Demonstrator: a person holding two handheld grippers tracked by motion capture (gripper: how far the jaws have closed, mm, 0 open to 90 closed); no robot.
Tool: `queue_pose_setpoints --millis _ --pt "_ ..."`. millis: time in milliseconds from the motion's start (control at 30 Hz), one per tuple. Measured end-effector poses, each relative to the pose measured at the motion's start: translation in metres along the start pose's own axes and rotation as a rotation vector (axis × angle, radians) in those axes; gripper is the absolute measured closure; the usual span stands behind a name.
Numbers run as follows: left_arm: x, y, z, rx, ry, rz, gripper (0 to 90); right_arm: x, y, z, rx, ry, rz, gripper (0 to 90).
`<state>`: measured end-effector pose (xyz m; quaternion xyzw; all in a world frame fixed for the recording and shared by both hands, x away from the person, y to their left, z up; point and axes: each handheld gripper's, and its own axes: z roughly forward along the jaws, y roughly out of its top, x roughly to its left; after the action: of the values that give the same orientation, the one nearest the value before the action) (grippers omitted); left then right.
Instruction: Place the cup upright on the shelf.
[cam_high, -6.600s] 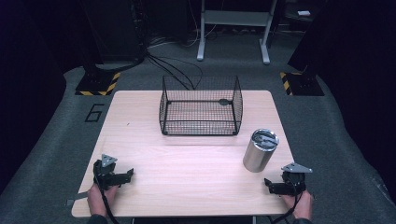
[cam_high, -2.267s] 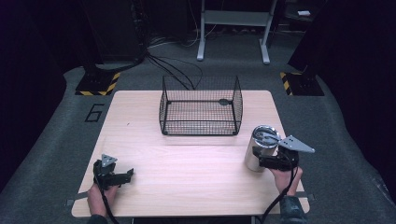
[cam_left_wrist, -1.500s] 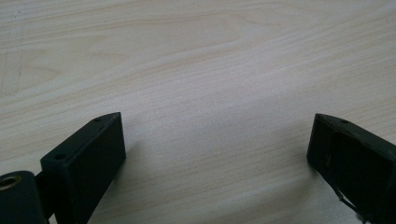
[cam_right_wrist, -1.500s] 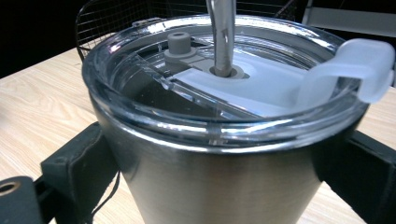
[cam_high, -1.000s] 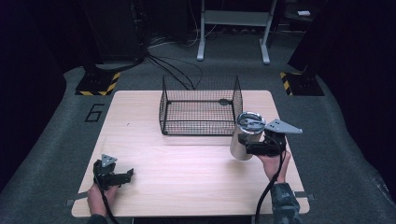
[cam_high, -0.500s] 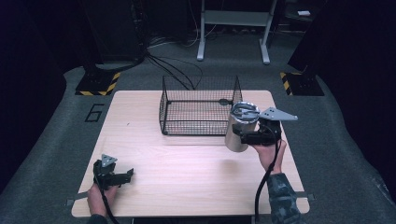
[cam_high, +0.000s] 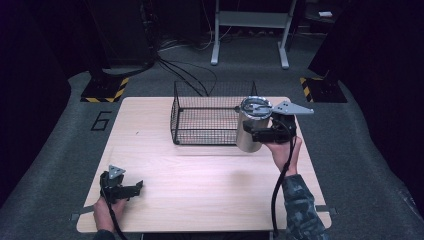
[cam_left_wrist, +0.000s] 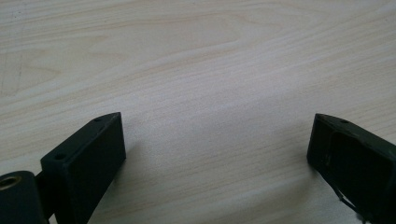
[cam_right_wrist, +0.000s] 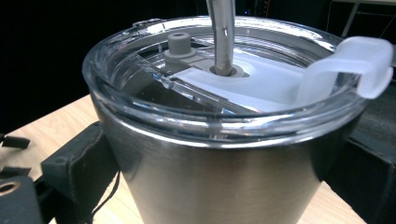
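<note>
A steel tumbler (cam_high: 248, 131) with a clear lid hangs above the table beside the right wall of the black wire basket (cam_high: 210, 114). My right gripper (cam_high: 257, 134) is shut on it from the right side. In the right gripper view the tumbler (cam_right_wrist: 219, 177) sits between both jaws, with a clear lid (cam_right_wrist: 233, 79) and a straw on top. Near the front left corner my left gripper (cam_high: 135, 187) rests open on the table, nothing between its fingers (cam_left_wrist: 88, 158).
The light wooden table (cam_high: 200, 185) has bare room across its middle and front. Dark carpet surrounds it, with cables and a metal stand on the floor behind the basket.
My right gripper closed on the tumbler, lifted it from the front right of the table and carried it back and left toward the basket. The left gripper stayed still.
</note>
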<state>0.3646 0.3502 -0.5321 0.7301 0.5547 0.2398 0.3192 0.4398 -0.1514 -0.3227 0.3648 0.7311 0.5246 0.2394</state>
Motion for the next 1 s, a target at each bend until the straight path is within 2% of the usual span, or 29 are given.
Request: queue_pose_setpoints --millis 267,1000 --pt "0.0 0.0 0.0 0.003 -0.001 0.002 4.4 -0.001 0.026 0.019 -0.005 0.002 -0.011 3.6" --pt "0.0 0.0 0.0 0.003 -0.001 0.003 4.4 -0.003 0.047 0.073 0.015 -0.038 0.0 3.6"
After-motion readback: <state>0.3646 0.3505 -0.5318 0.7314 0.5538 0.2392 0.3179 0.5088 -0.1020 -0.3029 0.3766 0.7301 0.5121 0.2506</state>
